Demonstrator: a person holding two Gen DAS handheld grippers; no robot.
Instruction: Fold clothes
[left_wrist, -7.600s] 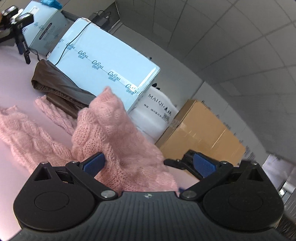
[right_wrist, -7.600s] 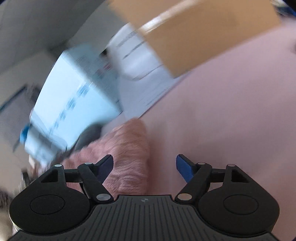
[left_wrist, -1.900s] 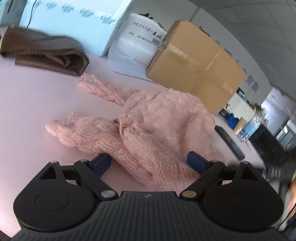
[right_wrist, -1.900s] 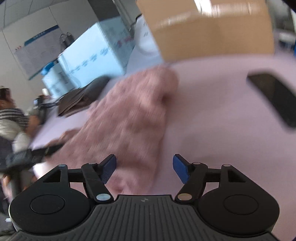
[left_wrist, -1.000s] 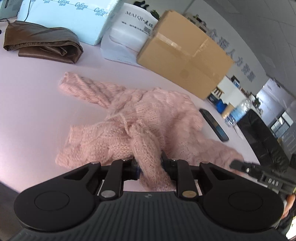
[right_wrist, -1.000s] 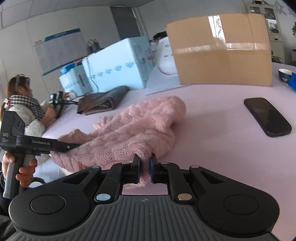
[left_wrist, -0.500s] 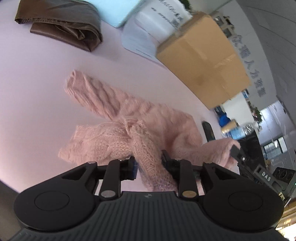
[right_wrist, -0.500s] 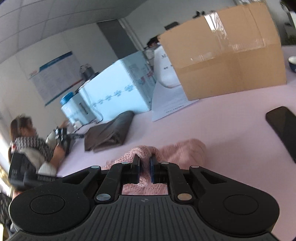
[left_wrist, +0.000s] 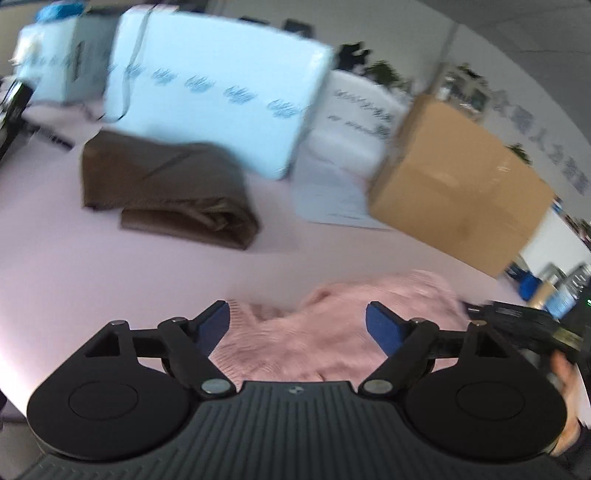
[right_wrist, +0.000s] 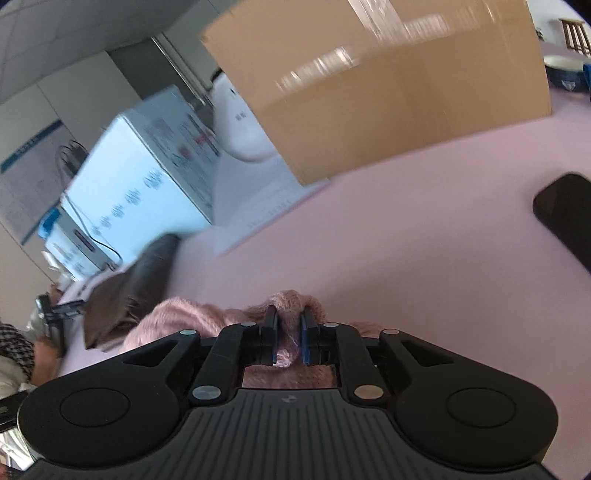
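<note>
The pink sweater (left_wrist: 332, 325) has been released by the left claw (left_wrist: 297, 321) — jaws now spread apart above it — while the right claw (right_wrist: 288, 338) is kept clamped on a bunched edge. The sweater lies on the tabletop (left_wrist: 110, 266), nearer than the brown garment (left_wrist: 166, 192); re-gripping seems intended.

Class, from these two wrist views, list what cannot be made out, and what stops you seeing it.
- Pink knitted sweater: left wrist view, lower part behind open left gripper.
- Sweater's fold: right wrist view, right gripper body covers it.
- Pale blue box lettering: motion blur.
- Black phone: cut by the right edge.
</note>
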